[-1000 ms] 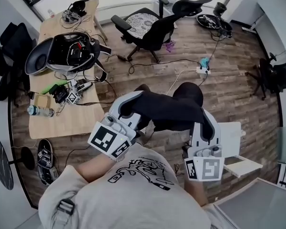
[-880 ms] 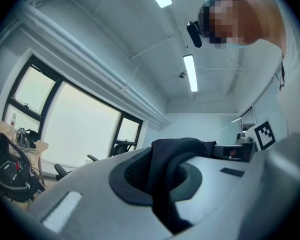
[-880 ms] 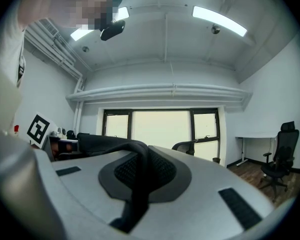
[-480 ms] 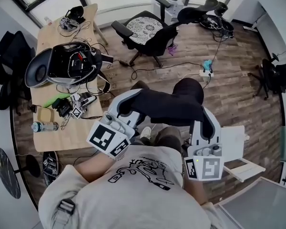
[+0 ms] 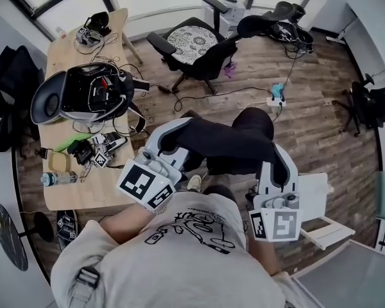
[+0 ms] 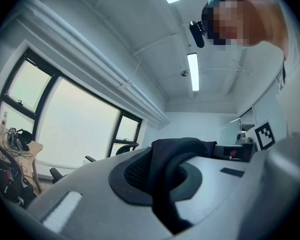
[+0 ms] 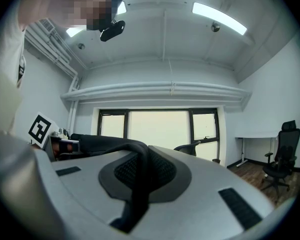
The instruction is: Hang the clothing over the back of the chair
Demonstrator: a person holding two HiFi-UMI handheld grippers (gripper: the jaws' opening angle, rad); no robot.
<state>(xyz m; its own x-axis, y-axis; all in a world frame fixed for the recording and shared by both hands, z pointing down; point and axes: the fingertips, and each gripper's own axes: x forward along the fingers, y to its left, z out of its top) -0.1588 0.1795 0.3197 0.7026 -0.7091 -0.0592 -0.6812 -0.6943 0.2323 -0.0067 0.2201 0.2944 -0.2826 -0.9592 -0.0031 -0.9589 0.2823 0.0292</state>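
Note:
A black garment (image 5: 228, 143) hangs stretched between my two grippers at chest height. My left gripper (image 5: 169, 140) is shut on its left end, and the cloth (image 6: 177, 154) bunches between the pads. My right gripper (image 5: 277, 162) is shut on the right end, where a dark fold (image 7: 97, 143) runs out of its jaws. The black office chair (image 5: 202, 43) with a patterned seat cushion stands ahead on the wooden floor, well apart from the garment. Its back (image 7: 190, 148) shows past the right gripper's jaws.
A wooden desk (image 5: 83, 178) stands at the left with an open black case (image 5: 83, 92), a water bottle (image 5: 58, 178) and tangled cables. A power strip (image 5: 277, 95) and cords lie on the floor. A white low table (image 5: 321, 197) is at the right, and another black chair (image 5: 372, 101) stands further right.
Both grippers have carried the garment forward toward the chair; the desk and floor have slid down the head view. Both grips are unchanged.

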